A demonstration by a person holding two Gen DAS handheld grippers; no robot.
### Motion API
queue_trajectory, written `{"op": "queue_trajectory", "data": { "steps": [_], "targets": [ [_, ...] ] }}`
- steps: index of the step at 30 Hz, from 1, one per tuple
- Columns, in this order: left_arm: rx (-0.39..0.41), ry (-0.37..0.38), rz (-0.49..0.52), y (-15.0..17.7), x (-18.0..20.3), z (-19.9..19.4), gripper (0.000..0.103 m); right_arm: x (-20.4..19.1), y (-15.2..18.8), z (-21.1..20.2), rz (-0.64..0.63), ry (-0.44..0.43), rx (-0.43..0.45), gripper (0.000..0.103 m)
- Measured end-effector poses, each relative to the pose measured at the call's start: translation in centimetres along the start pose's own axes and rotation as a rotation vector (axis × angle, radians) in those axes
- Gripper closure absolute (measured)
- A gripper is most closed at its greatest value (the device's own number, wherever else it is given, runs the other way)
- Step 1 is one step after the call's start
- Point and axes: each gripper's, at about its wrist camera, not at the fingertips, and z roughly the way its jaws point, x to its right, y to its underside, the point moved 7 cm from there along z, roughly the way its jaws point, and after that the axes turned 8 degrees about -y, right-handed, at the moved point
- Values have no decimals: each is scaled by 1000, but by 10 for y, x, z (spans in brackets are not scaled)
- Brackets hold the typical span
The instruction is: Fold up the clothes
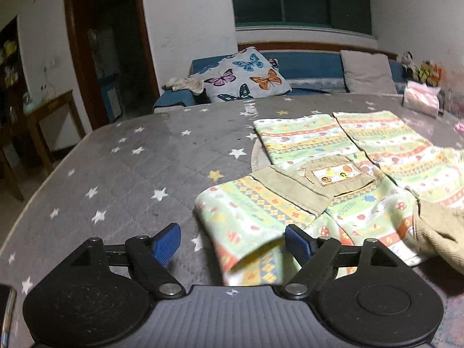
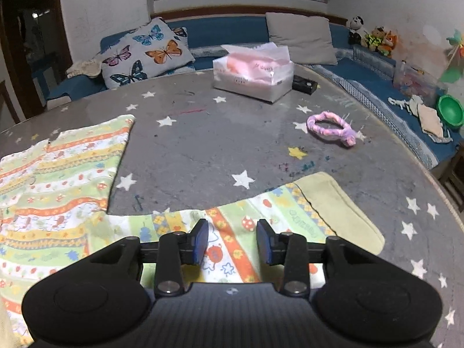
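no print on the patterned garment [image 1: 293,203] is legible, and both the left claw [image 1: 232,242] and right claw [image 2: 232,240] are held released over it, nothing gripped.

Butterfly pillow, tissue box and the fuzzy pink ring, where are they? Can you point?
butterfly pillow [image 2: 145,52]: right wrist view, on its printed front.
tissue box [image 2: 252,79]: right wrist view, on its front wall.
fuzzy pink ring [image 2: 333,129]: right wrist view, on its near edge.

Green lettering on the striped garment [image 2: 301,220] and print on the tissue pack [image 2: 252,76] are too blurred to read.
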Motion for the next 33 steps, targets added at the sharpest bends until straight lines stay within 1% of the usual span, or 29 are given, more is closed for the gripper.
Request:
{"op": "queue_trajectory", "data": {
  "steps": [4,5,7,11,12,13,14,16,18,19,20,21,22,23,26,30,33],
  "targets": [
    [18,6,58,-5,13,3,21,2,0,1,11,-5,12,58],
    [25,13,66,-7,16,2,20,2,0,1,10,-5,10,53],
    [40,32,82,-12,25,1,20,1,1,1,3,-4,9,47],
    [61,71,118,-21,47,2,22,-4,2,3,-21,5,15,41],
    [62,82,129,-22,54,4,26,-4,3,3,-21,3,17,40],
    [62,92,137,-23,59,6,29,-4,3,3,-23,2,17,37],
    [61,97,143,-24,63,10,34,-4,3,3,-24,1,18,32],
    [47,100,147,-24,70,19,42,-4,4,3,-28,-2,18,29],
    [22,106,144,-22,74,28,61,-4,5,3,-28,-3,21,28],
    [9,112,140,-21,75,32,63,-3,6,3,-27,-3,23,23],
    [4,118,133,-19,75,32,68,-3,6,3,-26,-3,23,19],
    [5,126,125,-19,73,32,77,-2,7,3,-26,-3,23,19],
    [10,132,115,-19,71,30,82,-2,8,3,-30,-3,26,19],
    [16,132,100,-19,67,28,92,-2,8,3,-32,-3,28,18],
    [46,115,30,-25,46,19,99,-2,9,3,-32,0,29,18],
    [79,46,-92,-34,2,11,100,-3,9,3,-32,6,28,17],
    [86,-1,-175,-36,-31,7,100,-4,11,2,-31,9,28,15]
  ]
}}
